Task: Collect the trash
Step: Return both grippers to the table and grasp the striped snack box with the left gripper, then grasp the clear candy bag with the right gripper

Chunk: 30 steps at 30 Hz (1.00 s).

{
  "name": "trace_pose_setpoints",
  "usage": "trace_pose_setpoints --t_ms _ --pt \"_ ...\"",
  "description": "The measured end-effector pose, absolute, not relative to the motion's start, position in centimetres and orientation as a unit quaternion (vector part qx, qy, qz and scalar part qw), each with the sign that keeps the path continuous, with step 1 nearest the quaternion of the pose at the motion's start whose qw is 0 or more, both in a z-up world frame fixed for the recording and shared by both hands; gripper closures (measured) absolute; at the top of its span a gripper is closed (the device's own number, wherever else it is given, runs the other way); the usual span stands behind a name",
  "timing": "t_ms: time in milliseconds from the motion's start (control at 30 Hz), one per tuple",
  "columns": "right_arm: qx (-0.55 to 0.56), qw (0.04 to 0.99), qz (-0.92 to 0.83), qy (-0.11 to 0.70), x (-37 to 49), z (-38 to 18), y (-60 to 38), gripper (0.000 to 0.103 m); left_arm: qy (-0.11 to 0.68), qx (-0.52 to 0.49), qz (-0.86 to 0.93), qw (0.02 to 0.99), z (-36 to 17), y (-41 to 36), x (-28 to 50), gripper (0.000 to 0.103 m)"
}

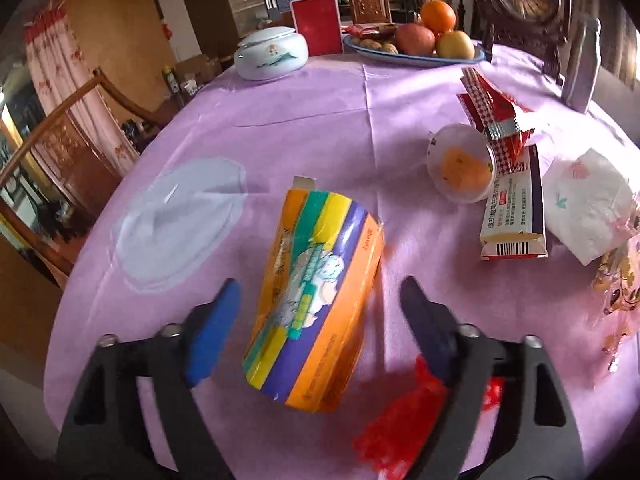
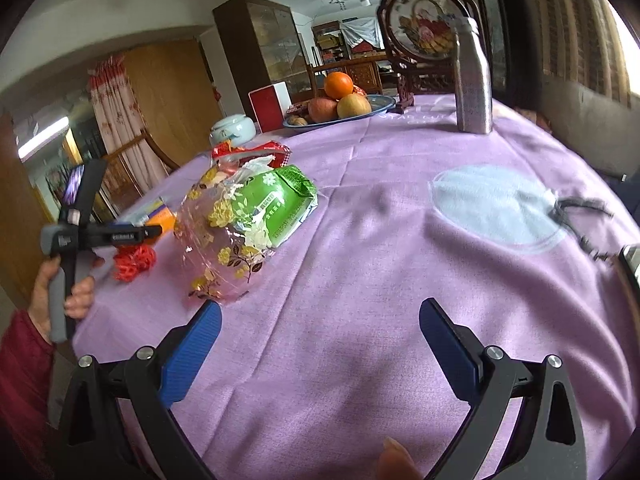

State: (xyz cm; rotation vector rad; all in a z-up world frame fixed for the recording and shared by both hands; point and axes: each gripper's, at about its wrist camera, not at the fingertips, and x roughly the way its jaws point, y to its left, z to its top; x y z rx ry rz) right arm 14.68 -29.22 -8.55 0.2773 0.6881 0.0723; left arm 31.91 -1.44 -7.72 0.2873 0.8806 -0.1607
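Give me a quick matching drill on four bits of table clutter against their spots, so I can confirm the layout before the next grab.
Things:
1. striped orange cardboard box
2. clear plastic cup with orange residue
3. crumpled red plastic netting
4. green plastic snack packet

Places:
A. under the right finger of the left gripper
B. inside a clear floral bag
C. between the open fingers of the left gripper
D. on its side beside the white medicine carton

Pairs: 1-C, 2-D, 3-A, 4-B

Lilac cloth-covered surface; orange cardboard box striped green, yellow, purple; red mesh scrap; green packet; blue-padded hand-held grippers.
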Motion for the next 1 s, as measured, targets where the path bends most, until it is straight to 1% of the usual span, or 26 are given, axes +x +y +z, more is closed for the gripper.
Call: trace_pose_setpoints --t_ms 133,167,200,267,433,467,500,533,567,600,633,733,767,800,833,867,933,967,1000 --pt "0.089 0.938 0.057 0.329 15.3 -7.4 -26.4 0.006 0.437 0.134 -0.076 0.886 -7.8 -1.0 32.0 0.017" --pt "0.080 0.937 0.078 0.331 15.9 -6.9 -25.1 0.006 0.434 0.126 -0.079 0.889 -7.5 -0.6 31.7 0.027" --pt "0.075 0.936 0.092 0.331 16.4 -6.5 -24.3 0.006 0.428 0.111 -0.085 0.893 -7.2 -0.1 31.6 0.041" --pt "0.065 0.934 0.115 0.332 18.0 -5.8 -22.5 0.006 0.427 0.087 -0.099 0.895 -7.1 0.6 31.6 0.053" --pt "0.036 0.926 0.103 0.360 22.5 -6.1 -19.7 0.007 0.406 0.033 -0.129 0.904 -6.2 2.2 31.2 0.060" --pt "0.030 0.924 0.099 0.368 23.0 -6.3 -19.2 0.013 0.402 0.028 -0.133 0.905 -6.0 2.3 31.0 0.062" --pt "0.032 0.918 0.105 0.381 23.6 -6.5 -18.9 0.040 0.396 0.021 -0.142 0.907 -5.7 2.5 30.8 0.063" --pt "0.038 0.915 0.112 0.387 23.9 -6.7 -18.9 0.065 0.394 0.017 -0.148 0.907 -5.7 2.5 30.8 0.063" --pt "0.042 0.913 0.113 0.390 23.9 -6.7 -19.0 0.072 0.392 0.012 -0.154 0.907 -5.6 2.6 30.8 0.064" --pt "0.044 0.915 0.108 0.387 23.6 -6.7 -19.1 0.081 0.393 0.009 -0.156 0.906 -5.6 2.7 30.8 0.064" --pt "0.045 0.919 0.103 0.378 23.1 -6.6 -19.3 0.084 0.393 0.007 -0.158 0.906 -5.6 2.7 30.8 0.064" --pt "0.051 0.926 0.116 0.357 21.3 -6.1 -19.8 0.084 0.409 0.013 -0.171 0.897 -6.0 2.1 31.1 0.061" --pt "0.054 0.927 0.124 0.351 20.8 -6.0 -20.0 0.084 0.412 0.022 -0.165 0.896 -6.2 1.9 31.1 0.053" --pt "0.055 0.929 0.128 0.342 20.1 -5.7 -20.2 0.084 0.420 0.036 -0.161 0.892 -6.5 1.4 31.2 0.037" --pt "0.055 0.932 0.129 0.335 19.5 -5.5 -20.4 0.084 0.428 0.050 -0.161 0.888 -6.7 0.9 31.3 0.030" --pt "0.054 0.935 0.127 0.328 18.7 -5.3 -20.8 0.084 0.431 0.060 -0.160 0.886 -6.8 0.5 31.4 0.027" --pt "0.058 0.937 0.123 0.322 17.8 -5.2 -21.5 0.084 0.445 0.081 -0.160 0.878 -7.5 0.0 31.5 0.027" --pt "0.061 0.938 0.120 0.320 17.4 -5.1 -21.8 0.084 0.458 0.092 -0.155 0.871 -7.9 -0.4 31.8 0.029" --pt "0.064 0.938 0.116 0.319 16.9 -5.2 -22.3 0.084 0.463 0.096 -0.151 0.868 -8.1 -0.5 31.9 0.043"
